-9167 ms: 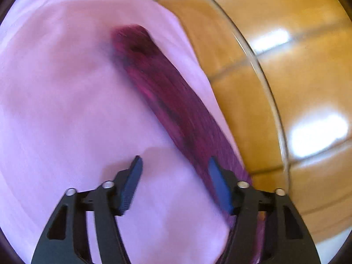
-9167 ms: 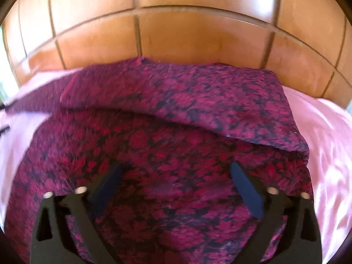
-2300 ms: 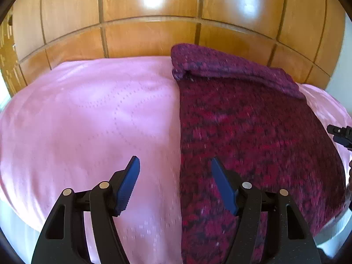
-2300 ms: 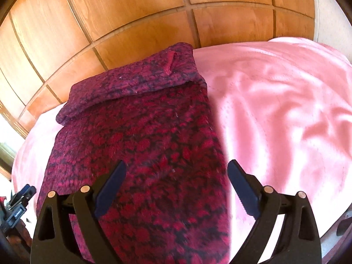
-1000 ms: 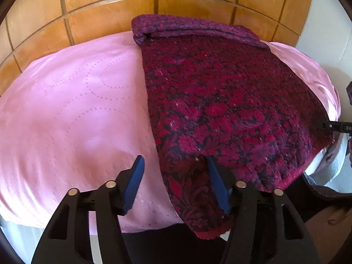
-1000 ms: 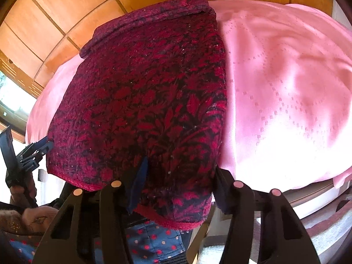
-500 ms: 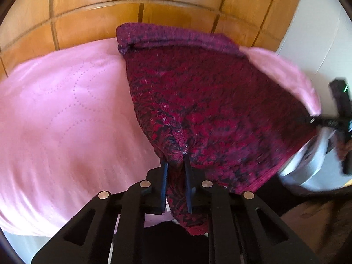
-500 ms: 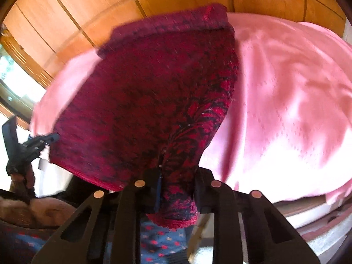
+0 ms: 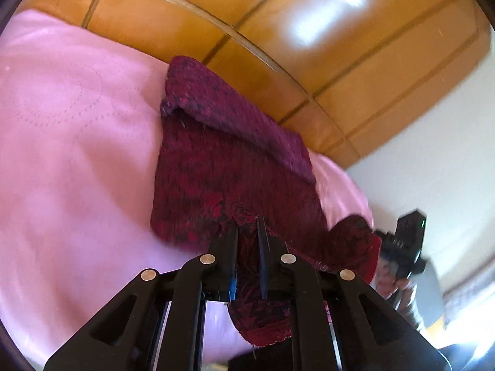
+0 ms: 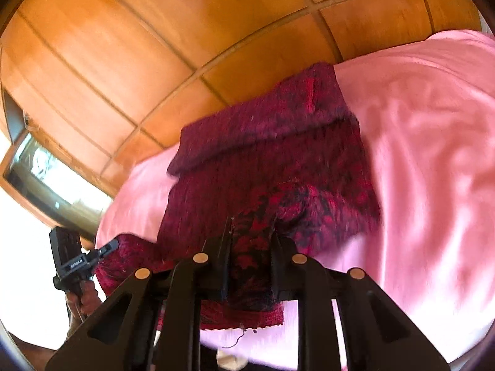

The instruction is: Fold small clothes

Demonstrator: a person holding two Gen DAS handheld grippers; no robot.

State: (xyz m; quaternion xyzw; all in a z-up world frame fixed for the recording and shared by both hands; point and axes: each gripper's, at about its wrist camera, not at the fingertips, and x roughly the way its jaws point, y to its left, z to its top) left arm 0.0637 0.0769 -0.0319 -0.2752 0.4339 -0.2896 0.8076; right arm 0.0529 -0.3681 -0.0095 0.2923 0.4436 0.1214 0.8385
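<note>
While both tools are pinching the near hem, a dark red knitted garment (image 9: 216, 167) is lying on a pink bedspread (image 9: 68, 142), its far end folded back into a thick, rounded flap against the glossy wooden panelling (image 9: 247, 15). The knit is looking coarse and fuzzy, mottled crimson and black, with a scalloped red edging hanging below the fingers. The left gripper (image 9: 247, 247) is sitting with its black jaws drawn nearly together, a bunched wad of the fabric squeezed between them and drooping beneath. The right gripper (image 10: 250, 247) is clamping the other near corner in the same way, a thick roll of wool bulging up between its jaws, and a loose thread (image 10: 236, 338) is dangling from the hem. Between the two grips the near edge is lifting off the bedspread and sagging in a soft curve. The bedspread is showing a smooth, satiny sheen with faint dotted circular stitching and shallow wrinkles. Each camera is catching the opposite tool at the frame edge, a blocky black handle held in a hand, blurred. The panelling is reflecting bright patches of light.
</note>
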